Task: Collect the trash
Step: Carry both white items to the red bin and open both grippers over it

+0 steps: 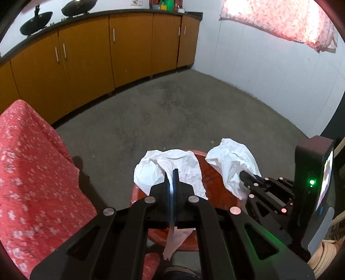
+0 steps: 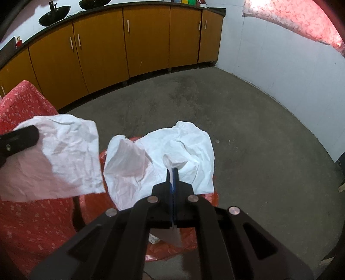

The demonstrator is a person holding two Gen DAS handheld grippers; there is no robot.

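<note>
The grey concrete floor [image 1: 172, 112] fills the room, and everything here is placed from the red bin [image 2: 194, 239] that stands on it; beyond the bin, along the far wall, runs a row of orange cabinets [image 1: 129, 47] under a dark worktop [image 1: 90, 14] that carries two black woks [image 1: 35, 23]; to the left of the bin, just beside it, hangs a red cloth with white flowers [image 1: 32, 172] draped over some furniture; up to the right of the bin, high on the white wall [image 1: 258, 71], hangs a pink patterned cloth [image 1: 280, 19]; the bin itself is lined with a red plastic bag and sits directly under both pairs of tongs; the left tongs [image 1: 172, 172] are pressed together on a crumpled white sheet of paper [image 1: 166, 170] that hangs over the bin's left part, a strip of it trailing down behind the jaws; the right tongs [image 2: 172, 172] are likewise pinched tight on a second crumpled white paper [image 2: 183, 150], held over the bin's right part, near the first sheet but apart from it
</note>
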